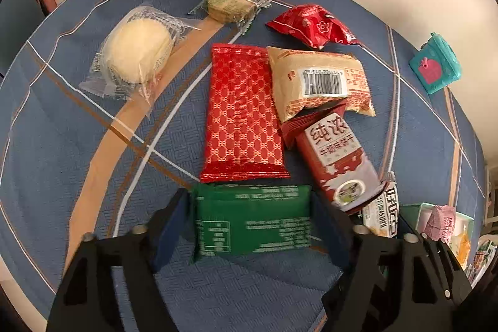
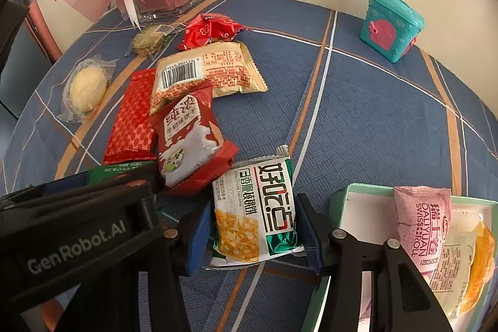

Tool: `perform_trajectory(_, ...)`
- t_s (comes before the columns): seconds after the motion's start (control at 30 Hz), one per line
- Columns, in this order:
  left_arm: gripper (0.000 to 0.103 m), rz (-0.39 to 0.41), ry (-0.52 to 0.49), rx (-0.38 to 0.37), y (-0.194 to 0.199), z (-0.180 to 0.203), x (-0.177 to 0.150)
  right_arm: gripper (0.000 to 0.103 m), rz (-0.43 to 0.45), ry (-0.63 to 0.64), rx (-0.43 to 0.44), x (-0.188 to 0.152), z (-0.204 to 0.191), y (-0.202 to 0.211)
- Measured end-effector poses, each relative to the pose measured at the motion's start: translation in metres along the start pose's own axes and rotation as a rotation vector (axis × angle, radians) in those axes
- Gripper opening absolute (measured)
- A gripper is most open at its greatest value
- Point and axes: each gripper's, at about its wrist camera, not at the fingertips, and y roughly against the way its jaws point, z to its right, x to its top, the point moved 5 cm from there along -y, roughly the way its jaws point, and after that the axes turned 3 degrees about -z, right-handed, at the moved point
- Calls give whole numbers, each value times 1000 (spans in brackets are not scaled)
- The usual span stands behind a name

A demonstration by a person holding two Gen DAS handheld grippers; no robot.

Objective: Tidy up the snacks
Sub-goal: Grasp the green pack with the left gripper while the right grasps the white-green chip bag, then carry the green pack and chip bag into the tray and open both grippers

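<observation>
- Your left gripper (image 1: 250,221) is closing its blue fingers (image 1: 169,226) on the green packet (image 1: 252,220), which is sitting just in front of the red patterned packet (image 1: 242,114).
- Your right gripper (image 2: 253,223) is gripping the white-and-green snack packet (image 2: 255,207) between its fingers (image 2: 197,235); this packet is lying to the right of the red patterned packet, beside the milk-biscuit packet (image 2: 186,139).
- The beige barcode packet (image 1: 320,80) is resting right of the red patterned packet, overlapping the milk-biscuit packet's top.
- The clear-wrapped cake (image 1: 137,52) is lying well left of the red patterned packet on the blue surface (image 1: 77,145).
- The green tray (image 2: 358,192) is sitting far right of it, holding a pink Swiss-roll packet (image 2: 420,223).
</observation>
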Motion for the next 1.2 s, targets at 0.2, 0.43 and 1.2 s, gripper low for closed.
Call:
perform_trajectory(0.2, 67, 5, -3, -1, 4, 4, 0, 54, -10, -2, -4, 1, 1, 0)
perform_trajectory(0.43, 65, 1, 13, -20, 17, 6, -4, 54, -33, -28, 7, -4, 3, 7)
perform_trajectory(1.2, 65, 90, -7, -2, 92, -12, -50, 54, 0, -135, 78, -46, 28, 105)
